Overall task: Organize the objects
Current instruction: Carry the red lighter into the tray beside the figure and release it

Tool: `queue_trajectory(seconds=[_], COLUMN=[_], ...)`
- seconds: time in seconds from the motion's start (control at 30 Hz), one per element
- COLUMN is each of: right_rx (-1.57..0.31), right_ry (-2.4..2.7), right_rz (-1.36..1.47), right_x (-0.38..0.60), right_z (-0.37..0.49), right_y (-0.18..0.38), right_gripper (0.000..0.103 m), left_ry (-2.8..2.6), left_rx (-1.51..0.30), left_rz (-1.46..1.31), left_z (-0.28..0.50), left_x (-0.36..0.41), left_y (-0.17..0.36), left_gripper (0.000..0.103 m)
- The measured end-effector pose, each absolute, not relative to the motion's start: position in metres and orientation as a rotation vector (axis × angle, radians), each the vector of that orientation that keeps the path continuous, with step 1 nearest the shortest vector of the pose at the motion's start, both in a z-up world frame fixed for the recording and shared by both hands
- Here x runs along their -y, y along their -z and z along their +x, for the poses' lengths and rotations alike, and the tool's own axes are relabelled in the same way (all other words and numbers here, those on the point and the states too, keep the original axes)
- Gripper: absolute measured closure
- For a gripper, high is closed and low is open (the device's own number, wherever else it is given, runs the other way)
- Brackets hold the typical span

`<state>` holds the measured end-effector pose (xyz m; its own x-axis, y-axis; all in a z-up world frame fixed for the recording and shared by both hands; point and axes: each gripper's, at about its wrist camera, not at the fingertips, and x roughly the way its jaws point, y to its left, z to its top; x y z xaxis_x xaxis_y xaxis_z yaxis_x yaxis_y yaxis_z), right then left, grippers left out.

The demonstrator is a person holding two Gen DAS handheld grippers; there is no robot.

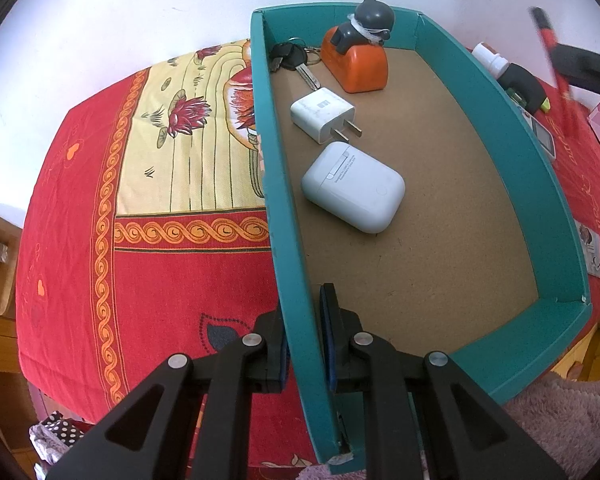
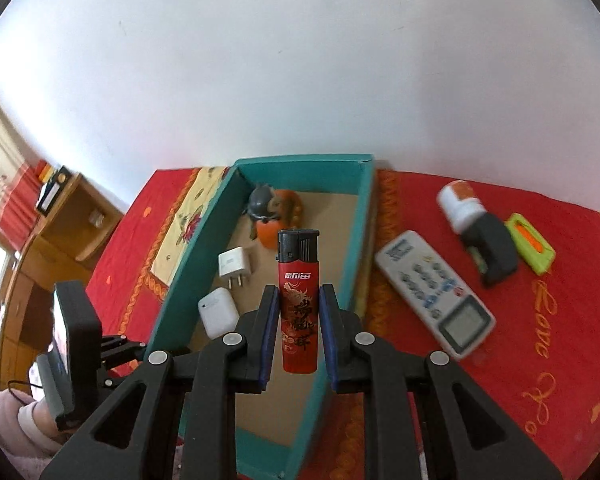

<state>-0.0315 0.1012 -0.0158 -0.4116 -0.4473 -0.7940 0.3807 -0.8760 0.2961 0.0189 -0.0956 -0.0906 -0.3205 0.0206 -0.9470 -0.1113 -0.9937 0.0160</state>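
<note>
One red patterned cloth (image 2: pixel 500 360) covers the table, and on it sits one teal box (image 1: pixel 480 80) with a brown floor. Inside the box I count four things: one orange base with a grey cat figure (image 1: pixel 360 52) at the far end, one white earbud case (image 1: pixel 352 186), one white charger plug (image 1: pixel 322 114) and one bunch of keys (image 1: pixel 292 60) in the far corner. Out on the cloth, right of the box, lie one white remote control (image 2: pixel 436 292), one white bottle (image 2: pixel 458 206), one dark tape measure (image 2: pixel 494 252) and one green cutter (image 2: pixel 530 248).

The left gripper (image 1: pixel 303 344) is nearly closed, its two pads pinching the box's near left wall, pointing steeply down.

The right gripper (image 2: pixel 299 328) is part closed around one red lighter (image 2: pixel 299 304), gripped by its lower body and held upright, black cap upward, above the box's interior. It tilts downward toward the box.
</note>
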Motion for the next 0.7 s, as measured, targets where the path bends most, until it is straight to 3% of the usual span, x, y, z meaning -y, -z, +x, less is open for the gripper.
queue_trajectory(seconds=[0.2,0.7], right_rx=[0.173,-0.030], right_ry=[2.207,2.212], right_rz=[1.386,1.557], right_x=[-0.078,-0.029], right_z=[-0.065,-0.140], right_y=[0.034,0.088], right_gripper=[0.082,0.082], left_ry=[-2.484,-2.482], left_rx=[-0.123,-0.132], left_rz=[-1.780,-1.770], left_z=[0.019,0.019], left_x=[0.096,0.097], left_y=[0.091,0.089], left_gripper=[0.091,0.091])
